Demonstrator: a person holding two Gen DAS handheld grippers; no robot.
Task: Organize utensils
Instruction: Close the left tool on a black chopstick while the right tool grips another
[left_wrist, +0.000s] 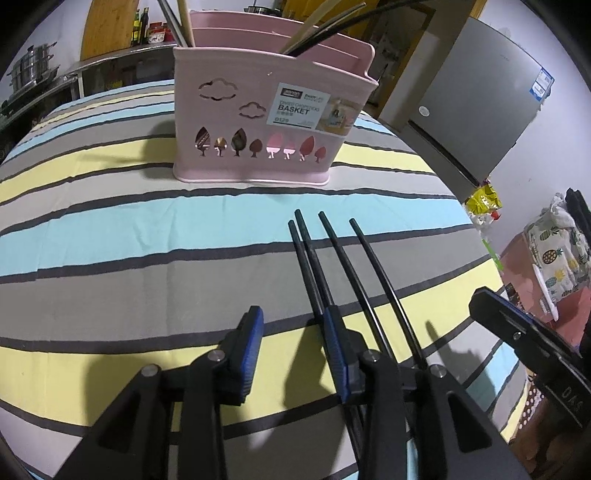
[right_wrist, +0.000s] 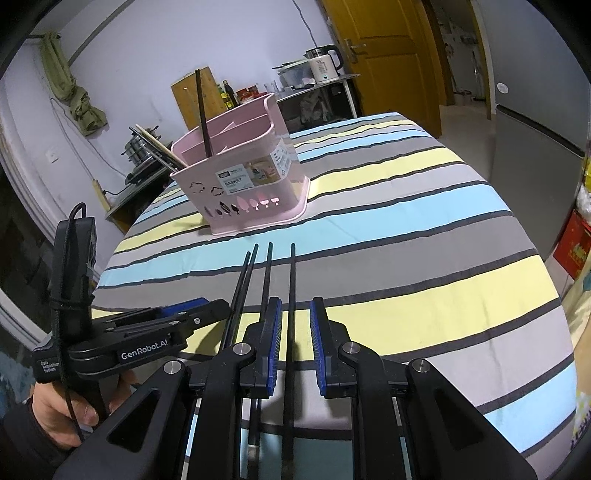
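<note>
Several black chopsticks (left_wrist: 332, 266) lie side by side on the striped tablecloth (left_wrist: 129, 240), also in the right wrist view (right_wrist: 266, 280). A pink utensil basket (left_wrist: 266, 110) stands behind them, holding black and wooden chopsticks; it also shows in the right wrist view (right_wrist: 243, 177). My left gripper (left_wrist: 293, 350) is open, just left of the chopsticks, its right finger beside the leftmost pair. My right gripper (right_wrist: 295, 332) is open, low over the cloth, with the rightmost chopstick (right_wrist: 292, 291) between its fingers. The right gripper shows at the left wrist view's right edge (left_wrist: 524, 343).
The table's right edge drops off near a grey fridge (left_wrist: 480, 110). A steel shelf with pots (left_wrist: 33, 70) and bottles stands behind the table. A kettle (right_wrist: 325, 62) and a yellow door (right_wrist: 380, 48) are at the back. The left gripper (right_wrist: 147, 332) sits close on the left.
</note>
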